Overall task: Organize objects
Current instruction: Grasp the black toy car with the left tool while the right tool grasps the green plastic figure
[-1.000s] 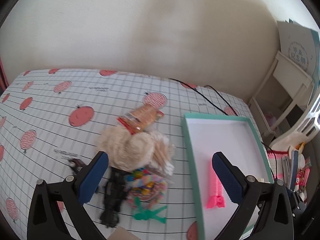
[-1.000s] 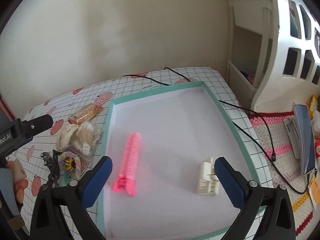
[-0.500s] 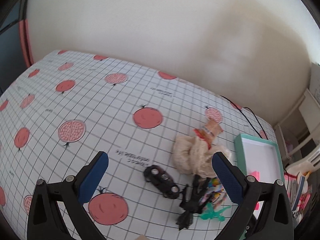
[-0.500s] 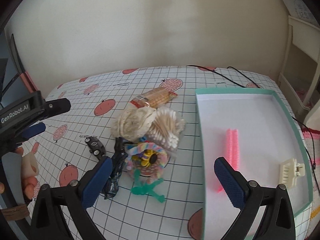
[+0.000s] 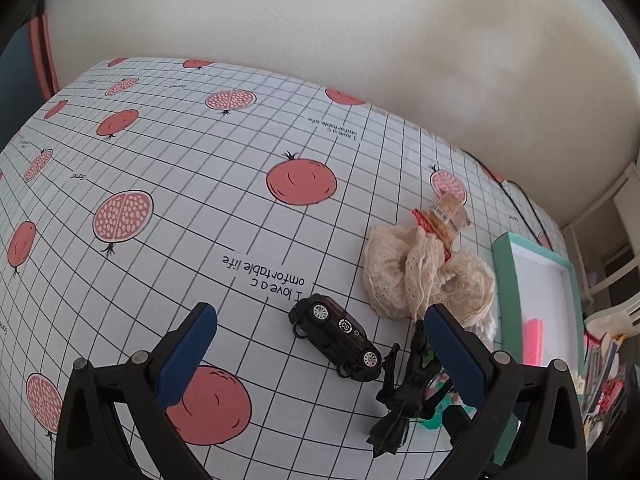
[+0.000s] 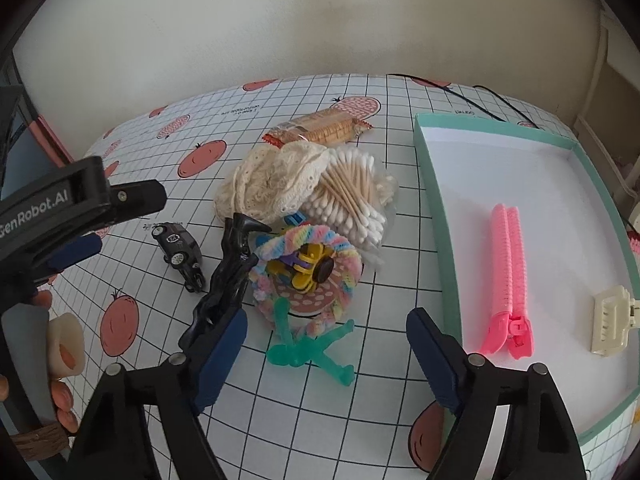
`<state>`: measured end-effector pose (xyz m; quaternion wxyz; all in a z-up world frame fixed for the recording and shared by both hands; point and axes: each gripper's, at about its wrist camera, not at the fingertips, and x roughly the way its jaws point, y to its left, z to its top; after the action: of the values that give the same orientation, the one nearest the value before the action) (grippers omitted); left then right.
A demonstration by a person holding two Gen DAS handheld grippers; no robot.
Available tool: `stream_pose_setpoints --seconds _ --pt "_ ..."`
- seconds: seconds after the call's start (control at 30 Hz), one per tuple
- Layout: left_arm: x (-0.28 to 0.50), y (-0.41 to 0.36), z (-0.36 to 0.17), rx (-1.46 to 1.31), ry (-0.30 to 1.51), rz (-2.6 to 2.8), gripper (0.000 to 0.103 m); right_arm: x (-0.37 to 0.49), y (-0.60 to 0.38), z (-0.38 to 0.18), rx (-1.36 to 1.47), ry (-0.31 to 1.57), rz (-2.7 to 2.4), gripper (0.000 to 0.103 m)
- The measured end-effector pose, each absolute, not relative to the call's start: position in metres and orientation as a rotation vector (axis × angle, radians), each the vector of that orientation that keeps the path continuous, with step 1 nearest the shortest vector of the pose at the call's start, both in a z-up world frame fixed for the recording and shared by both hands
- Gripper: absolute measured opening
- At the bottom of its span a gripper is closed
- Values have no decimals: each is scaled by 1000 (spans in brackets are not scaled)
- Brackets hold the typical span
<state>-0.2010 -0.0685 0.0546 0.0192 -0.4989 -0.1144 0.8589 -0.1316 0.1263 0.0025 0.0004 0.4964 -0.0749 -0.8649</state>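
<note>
A pile of small objects lies on the pomegranate-print cloth: a black toy car, a black figure, a cream lace scrunchie, cotton swabs, a pastel ring with clips, a green figure and a biscuit pack. The teal-rimmed white tray holds a pink zipper clip and a cream claw clip. My left gripper is open above the car. My right gripper is open over the green figure.
A black cable runs along the table's far edge behind the tray. A white shelf unit stands at the right. The wall is close behind the table. The left gripper's body reaches in from the left in the right wrist view.
Both grippers have swung left from the tray toward the pile. The left one has dropped closer to the toy car; the right one now hangs over the green figure. Both stay open.
</note>
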Motion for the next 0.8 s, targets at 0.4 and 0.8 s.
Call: stream_pose_setpoints --seconds 0.4,0.8 --pt "-205 -45 27 -1678 -192 2647 103 -136 122 -16 1636 -256 -2672 67" --pt "-206 -41 18 -1718 -148 2638 81 -131 122 -16 1624 -260 -2666 47"
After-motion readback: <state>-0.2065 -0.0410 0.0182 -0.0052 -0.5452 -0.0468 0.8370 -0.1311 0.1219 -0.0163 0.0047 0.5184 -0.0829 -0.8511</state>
